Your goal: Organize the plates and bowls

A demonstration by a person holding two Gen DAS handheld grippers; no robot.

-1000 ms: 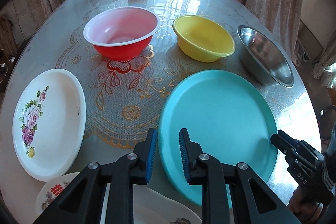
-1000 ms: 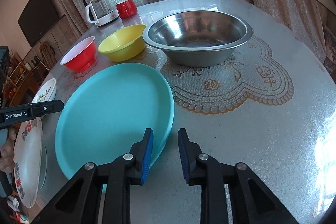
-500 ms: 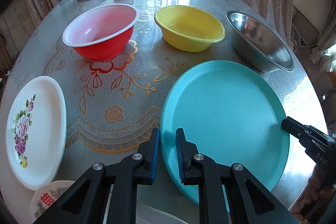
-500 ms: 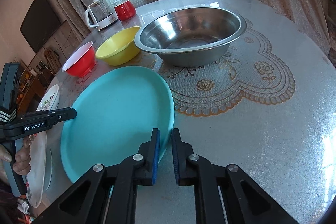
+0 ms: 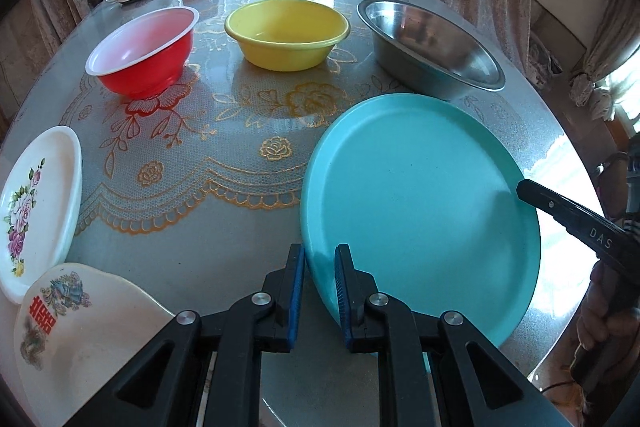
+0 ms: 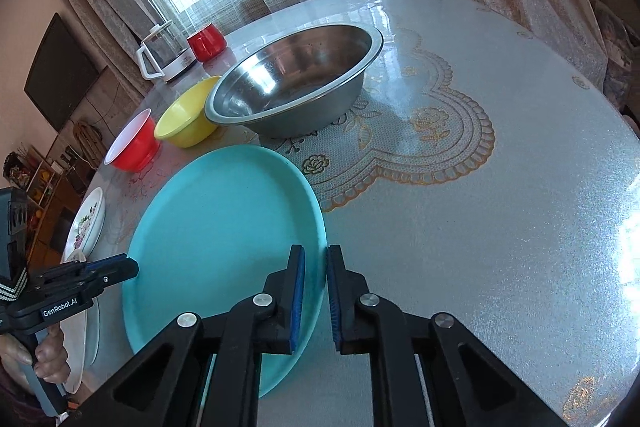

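Left gripper point(image 5: 319, 291) clamped on near rim of teal plate point(image 5: 420, 203), bottom centre of its view. Right gripper point(image 6: 316, 295) clamped on the opposite rim, bottom centre. Plate sits centre-right, in front of steel bowl point(image 5: 432, 43).

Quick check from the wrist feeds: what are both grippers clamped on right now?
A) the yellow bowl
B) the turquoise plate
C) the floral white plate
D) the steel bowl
B: the left gripper and right gripper each pinch an opposite rim of the turquoise plate.
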